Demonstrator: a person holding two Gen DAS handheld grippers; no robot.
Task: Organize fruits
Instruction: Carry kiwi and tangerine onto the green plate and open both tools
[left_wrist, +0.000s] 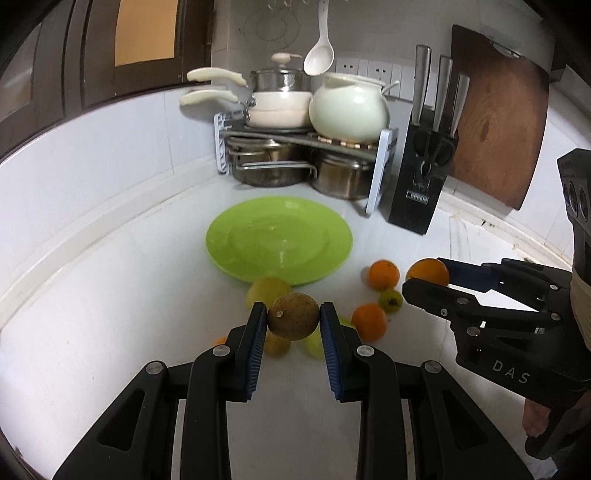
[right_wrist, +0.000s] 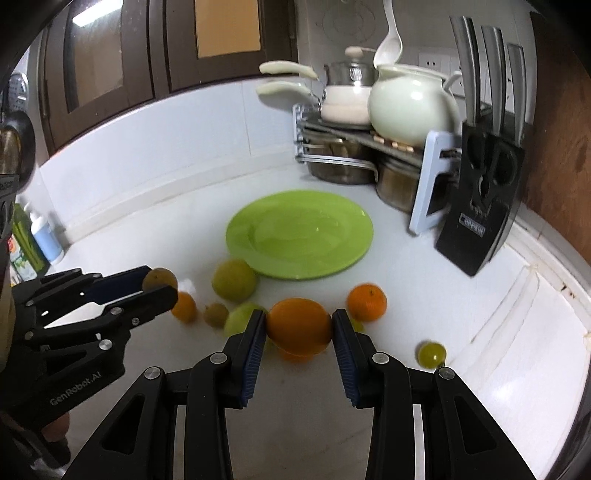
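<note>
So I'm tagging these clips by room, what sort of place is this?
Most likely a home kitchen counter: a rack of stacked pots sits in the tiled corner, a knife block stands beside it, and a wooden cutting board leans on the wall.

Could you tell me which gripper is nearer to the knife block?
Right. The right gripper, shut on an orange, sits on the knife block's side; the left gripper, holding a brown fruit, is farther left.
</note>
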